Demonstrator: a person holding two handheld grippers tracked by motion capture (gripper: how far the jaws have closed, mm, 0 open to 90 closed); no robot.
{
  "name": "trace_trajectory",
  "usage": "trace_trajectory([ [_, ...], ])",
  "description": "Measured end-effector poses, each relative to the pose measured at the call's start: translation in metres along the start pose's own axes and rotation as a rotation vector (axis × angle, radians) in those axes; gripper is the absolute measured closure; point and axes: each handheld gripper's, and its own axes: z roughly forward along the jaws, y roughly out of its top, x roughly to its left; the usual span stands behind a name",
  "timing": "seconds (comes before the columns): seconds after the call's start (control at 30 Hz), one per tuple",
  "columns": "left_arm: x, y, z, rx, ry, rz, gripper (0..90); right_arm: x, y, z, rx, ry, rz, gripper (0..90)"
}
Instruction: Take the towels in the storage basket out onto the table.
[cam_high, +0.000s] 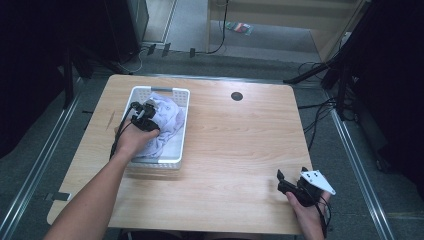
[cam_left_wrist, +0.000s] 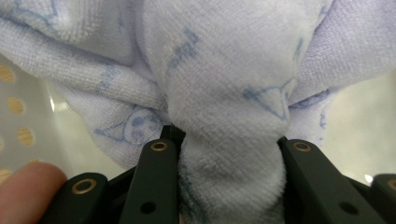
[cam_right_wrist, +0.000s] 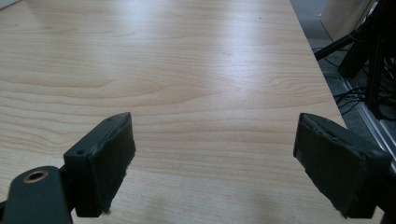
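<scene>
Left side of the table: a white perforated basket sits on the light wood top, near the far-left corner. A pale lilac towel lies bunched inside it.

Your left hand reaches into the basket with the left gripper down on the towel. In the left gripper view the two black jaws are pinching a thick fold of the towel between them, cloth bulging above and below the grip. The terry bears a faint blue printed pattern of small cartoon shapes; no readable writing or brand on it. The basket wall with its oval holes shows behind, and one of your fingertips sits at the lower left edge.

Middle of the table: bare wood, with a dark round grommet near the far edge.

Right side: your right hand holds the right gripper near the front-right corner, well apart from the basket. In the right gripper view its jaws are spread wide with nothing between them, over bare wood. No labels legible on either gripper.
</scene>
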Motion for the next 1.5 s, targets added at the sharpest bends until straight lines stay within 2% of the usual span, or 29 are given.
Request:
trace_trajectory([
  [0.1,0.001,0.0,-0.004,-0.011,0.011,-0.005,69.2,-0.001,0.0,0.0,0.002,0.002,0.004,13.1],
  [0.13,0.003,0.001,-0.008,-0.012,-0.004,-0.023,69.2,-0.001,0.0,0.0,0.003,0.003,0.01,13.1],
  [0.23,0.003,0.002,-0.015,-0.02,-0.001,-0.018,69.2,-0.001,0.0,0.0,-0.001,0.001,0.011,13.1],
  [0.27,0.002,0.003,-0.023,-0.04,0.002,-0.015,69.2,-0.001,0.0,0.0,0.0,0.0,0.011,13.1],
  [0.3,0.002,0.003,-0.023,-0.04,0.002,-0.015,69.2,-0.001,0.0,0.0,0.0,0.0,0.01,13.1],
  [0.33,0.002,0.004,-0.033,-0.052,-0.007,-0.014,69.2,-0.001,0.0,0.0,-0.002,0.001,0.01,13.1],
  [0.37,0.002,0.004,-0.033,-0.052,-0.007,-0.014,69.1,-0.001,0.0,0.0,-0.002,0.001,0.01,13.1],
  [0.4,0.003,0.005,-0.042,-0.062,-0.022,-0.014,69.1,-0.001,0.0,0.0,0.001,0.0,0.01,13.1],
  [0.43,0.003,0.005,-0.042,-0.062,-0.022,-0.014,69.1,-0.001,0.0,0.0,0.001,0.0,0.01,13.1],
  [0.47,0.006,0.004,-0.054,-0.08,-0.04,-0.02,69.0,-0.001,0.0,0.0,0.003,0.001,0.008,13.2],
  [0.5,0.006,0.004,-0.054,-0.08,-0.04,-0.02,68.9,-0.001,0.0,0.0,0.003,0.001,0.008,13.2],
  [0.57,0.009,0.004,-0.065,-0.098,-0.09,-0.044,68.9,-0.001,0.0,0.0,0.002,0.002,0.006,13.2],
  [0.7,0.012,0.003,-0.09,-0.129,-0.077,-0.041,68.8,0.0,0.0,-0.001,-0.007,-0.008,0.001,12.6],
  [0.77,0.015,0.003,-0.096,-0.123,-0.08,-0.035,68.8,0.001,-0.001,-0.001,-0.01,-0.009,-0.002,12.0],
  [0.8,0.016,0.003,-0.103,-0.127,-0.075,-0.03,68.7,0.003,-0.001,-0.002,-0.015,-0.011,-0.029,7.9],
  [0.83,0.016,0.003,-0.103,-0.127,-0.075,-0.03,68.7,0.003,-0.001,-0.002,-0.015,-0.011,-0.029,7.9],
  [0.9,0.019,0.003,-0.114,-0.138,-0.068,-0.028,68.7,0.005,-0.001,-0.002,-0.015,-0.022,-0.054,6.2],
  [1.03,0.02,0.005,-0.125,-0.143,-0.064,-0.019,68.6,0.006,-0.001,-0.002,-0.013,-0.029,-0.054,6.1],
  [1.17,0.015,0.008,-0.137,-0.149,-0.07,-0.004,68.5,0.005,-0.001,-0.002,-0.021,-0.024,-0.04,5.0],
  [1.37,0.003,0.016,-0.143,-0.162,-0.075,0.01,68.2,0.005,-0.002,-0.004,-0.04,0.007,-0.049,3.1],
  [1.5,-0.015,0.019,-0.141,-0.173,-0.096,0.021,68.1,0.006,-0.002,-0.004,-0.048,0.012,-0.056,2.7],
])
